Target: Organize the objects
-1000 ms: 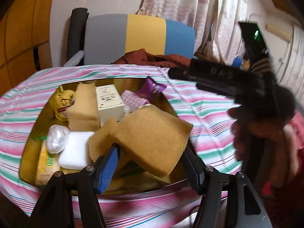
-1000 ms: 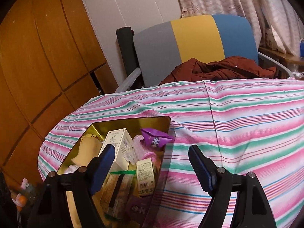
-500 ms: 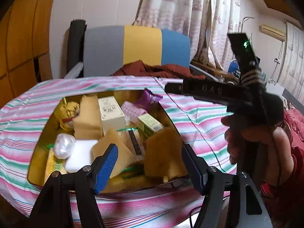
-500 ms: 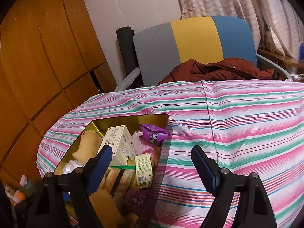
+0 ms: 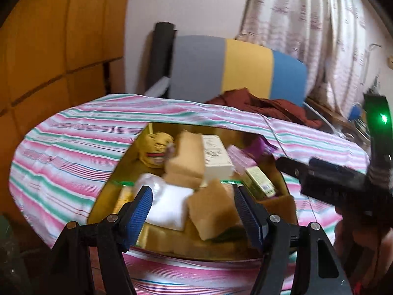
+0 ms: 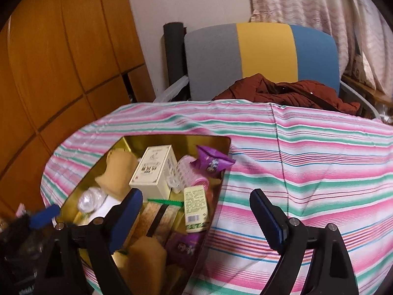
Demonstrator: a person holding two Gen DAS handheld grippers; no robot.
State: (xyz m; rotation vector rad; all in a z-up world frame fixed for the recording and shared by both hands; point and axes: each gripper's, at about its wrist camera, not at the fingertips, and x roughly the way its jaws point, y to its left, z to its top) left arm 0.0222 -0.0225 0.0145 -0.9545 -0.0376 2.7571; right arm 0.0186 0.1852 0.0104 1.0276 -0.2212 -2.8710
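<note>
A gold tin (image 5: 127, 159) (image 6: 221, 145) on the striped tablecloth holds several items: tan sponges (image 5: 211, 209) (image 6: 120, 169), a white box (image 5: 216, 157) (image 6: 154, 169), a white pad (image 5: 169, 206), a purple packet (image 6: 211, 162), a pink roller (image 6: 189, 174) and a small green-labelled box (image 6: 195, 206). My left gripper (image 5: 194, 211) is open and empty over the tin's near edge. My right gripper (image 6: 196, 216) is open and empty above the tin's right rim. The right gripper's body (image 5: 339, 182) shows in the left wrist view.
The striped tablecloth (image 6: 307, 162) stretches right of the tin. A grey, yellow and blue chair (image 6: 262, 56) with a brown jacket (image 6: 289, 93) stands behind the table. Wooden panels (image 6: 61, 61) line the left wall; curtains (image 5: 307, 29) hang at the back right.
My left gripper has let go of the big tan sponge, which now lies in the tin, and has drawn back. The right gripper has shifted slightly; it stays open.
</note>
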